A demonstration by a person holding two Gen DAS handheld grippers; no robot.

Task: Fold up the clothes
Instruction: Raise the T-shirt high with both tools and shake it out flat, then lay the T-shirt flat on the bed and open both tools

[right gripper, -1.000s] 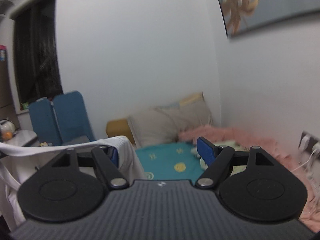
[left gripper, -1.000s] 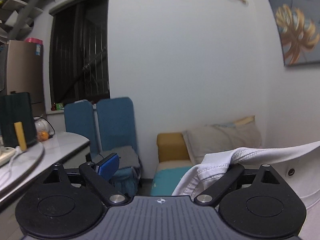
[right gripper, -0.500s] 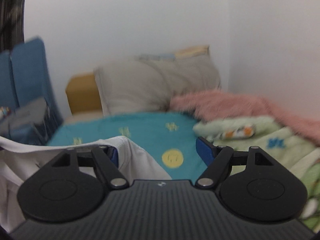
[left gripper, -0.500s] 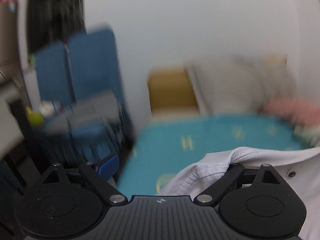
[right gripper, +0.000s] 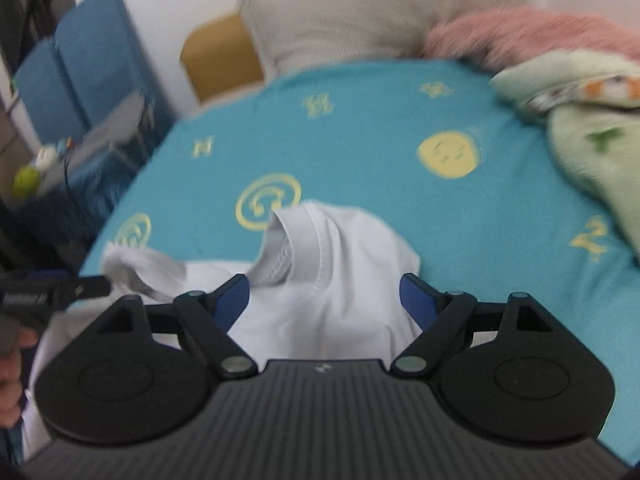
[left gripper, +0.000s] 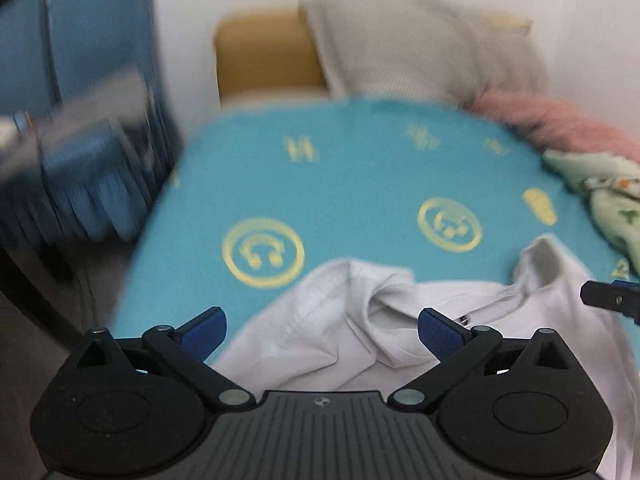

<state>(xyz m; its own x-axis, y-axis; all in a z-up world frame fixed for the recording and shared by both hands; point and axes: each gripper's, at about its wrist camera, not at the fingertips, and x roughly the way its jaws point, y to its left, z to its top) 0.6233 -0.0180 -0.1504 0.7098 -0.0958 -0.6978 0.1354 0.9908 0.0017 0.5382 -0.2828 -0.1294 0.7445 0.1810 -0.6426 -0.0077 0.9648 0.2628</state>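
Observation:
A white shirt lies crumpled on the turquoise bed sheet, its collar and button placket toward the right in the left wrist view. It also shows in the right wrist view. My left gripper is open, its blue pads spread just above the shirt's left shoulder. My right gripper is open above the shirt's right shoulder. Neither holds the cloth. The right gripper's tip shows at the right edge of the left wrist view.
A grey pillow and a yellow cushion lie at the bed's head. A pink fluffy blanket and a green quilt sit along the right. Blue chairs stand left of the bed.
Both grippers swung down from facing the wall to the bed. They held the shirt's shoulders up; now both have opened and the shirt lies on the sheet.

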